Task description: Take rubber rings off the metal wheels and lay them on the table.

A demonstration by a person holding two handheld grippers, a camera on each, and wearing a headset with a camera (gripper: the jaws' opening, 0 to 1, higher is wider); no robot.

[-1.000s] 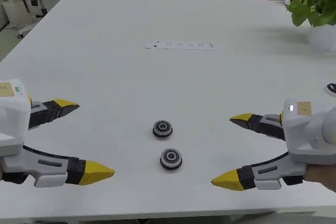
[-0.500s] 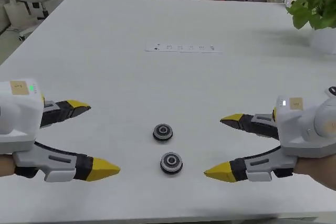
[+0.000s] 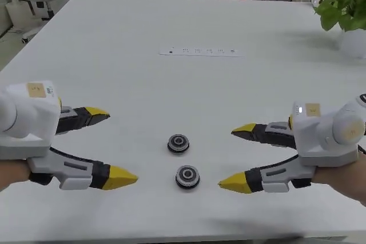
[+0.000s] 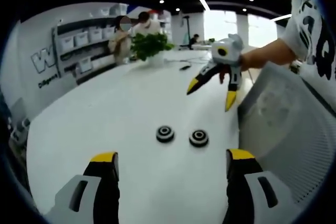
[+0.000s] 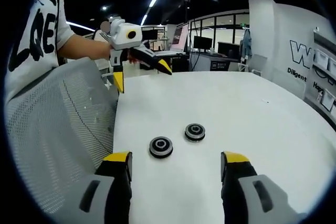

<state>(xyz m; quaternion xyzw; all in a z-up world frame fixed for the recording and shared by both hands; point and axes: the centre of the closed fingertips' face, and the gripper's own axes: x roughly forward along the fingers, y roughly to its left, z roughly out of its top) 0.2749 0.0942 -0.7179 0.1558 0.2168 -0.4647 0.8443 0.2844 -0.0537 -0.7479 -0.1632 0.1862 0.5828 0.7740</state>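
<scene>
Right now your left gripper (image 3: pixel 121 144) is held low over the table (image 3: pixel 171 90) near its near edge, jaws spread wide with nothing between them. Your right gripper (image 3: pixel 226 158) faces it from the other side, just as wide open and just as empty. Between the two pairs of yellow tips, touched by neither, lie both metal wheels: the near wheel (image 3: pixel 187 176) close to the near edge, the far wheel (image 3: pixel 178 143) just beyond it. Each carries a dark rubber ring (image 3: pixel 179 177) around it. Farther out, a white strip (image 3: pixel 197 51) lies mid-table, and a potted plant (image 3: pixel 342 1) stands at the far right corner.
</scene>
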